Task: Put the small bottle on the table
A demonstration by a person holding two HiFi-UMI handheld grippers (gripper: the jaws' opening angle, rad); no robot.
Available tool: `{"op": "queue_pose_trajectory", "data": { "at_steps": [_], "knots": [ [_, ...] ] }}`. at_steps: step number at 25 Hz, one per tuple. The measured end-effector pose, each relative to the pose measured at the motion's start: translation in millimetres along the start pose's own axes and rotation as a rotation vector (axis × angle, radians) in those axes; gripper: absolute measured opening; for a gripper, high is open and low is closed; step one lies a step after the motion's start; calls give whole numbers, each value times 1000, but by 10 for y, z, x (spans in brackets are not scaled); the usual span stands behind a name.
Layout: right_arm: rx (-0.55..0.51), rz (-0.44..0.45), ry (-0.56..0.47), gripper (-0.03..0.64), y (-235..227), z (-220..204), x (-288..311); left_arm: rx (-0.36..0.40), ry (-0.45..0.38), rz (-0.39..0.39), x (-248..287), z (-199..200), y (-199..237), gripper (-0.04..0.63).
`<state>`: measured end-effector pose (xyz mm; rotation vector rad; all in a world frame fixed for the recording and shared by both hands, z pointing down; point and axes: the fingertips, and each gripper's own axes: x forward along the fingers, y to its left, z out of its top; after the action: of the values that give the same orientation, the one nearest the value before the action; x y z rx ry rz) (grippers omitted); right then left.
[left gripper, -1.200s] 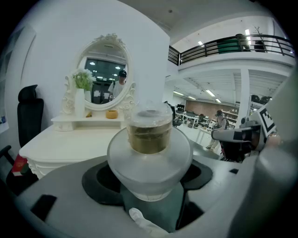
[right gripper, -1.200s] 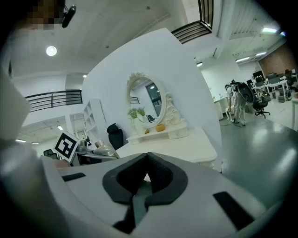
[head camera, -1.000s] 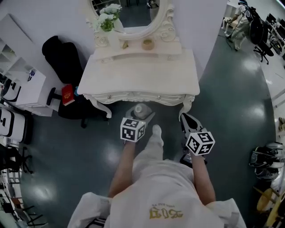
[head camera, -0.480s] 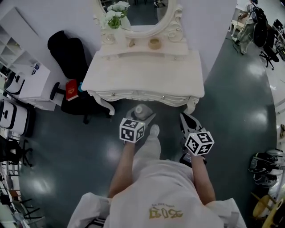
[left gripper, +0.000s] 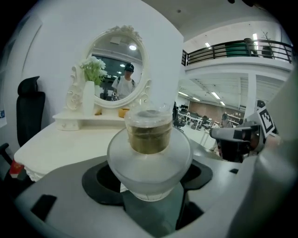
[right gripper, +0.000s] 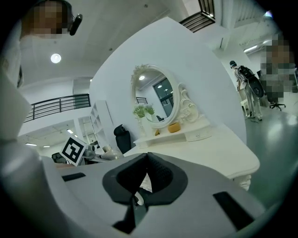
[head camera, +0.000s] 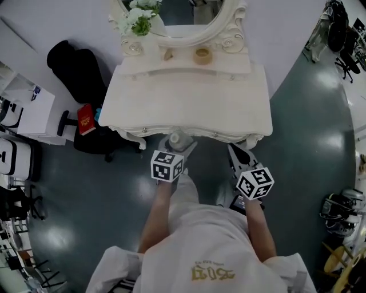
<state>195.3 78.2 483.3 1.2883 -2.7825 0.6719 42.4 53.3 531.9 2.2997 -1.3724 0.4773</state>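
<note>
A small frosted round bottle (left gripper: 149, 155) with a gold neck and a clear cap stands upright between the jaws of my left gripper (left gripper: 149, 179), which is shut on its body. In the head view the bottle (head camera: 178, 139) hangs at the front edge of the white dressing table (head camera: 189, 103), level with or just below the tabletop. My left gripper (head camera: 175, 146) carries its marker cube just behind it. My right gripper (head camera: 235, 153) is to the right, near the table's front right leg, with its jaws shut and nothing between them. The right gripper view shows its pads (right gripper: 158, 174) closed together and the tabletop (right gripper: 209, 144) beyond.
At the back of the table stand an oval mirror (head camera: 183, 17), a vase of flowers (head camera: 137, 23) and a small yellow jar (head camera: 202, 55) on a raised shelf. A black chair (head camera: 74, 66), a red book (head camera: 86, 121) and white shelves (head camera: 26, 111) are to the left.
Both grippers have come closer to the table. The bottle has moved from over the floor to the table's front edge.
</note>
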Motion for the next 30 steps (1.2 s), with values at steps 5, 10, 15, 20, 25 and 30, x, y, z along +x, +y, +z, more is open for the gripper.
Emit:
{"op": "queue_pose_trajectory", "data": {
  "at_steps": [5,10,15,20,25,30],
  "knots": [
    [20,-69,19,12,-86,116,707,44,41,-21,353,260,697,353],
    [54,-83,-17,12,-103,267,1403,85,87,-70,690,399,1248,353],
    [33,-95,-13,12,-22,323,2045,97,100,-99,837,487,1727,353],
    [-29,-136,39,12,17,292,2589,95,107,-108,915,562,2150,353],
    [-82,-202,14,12,10,408,2756,94,110,-131,978,591,2340,353],
    [-84,-250,-29,12,-76,527,2716,104,110,-149,1056,631,2353,353]
  ]
}}
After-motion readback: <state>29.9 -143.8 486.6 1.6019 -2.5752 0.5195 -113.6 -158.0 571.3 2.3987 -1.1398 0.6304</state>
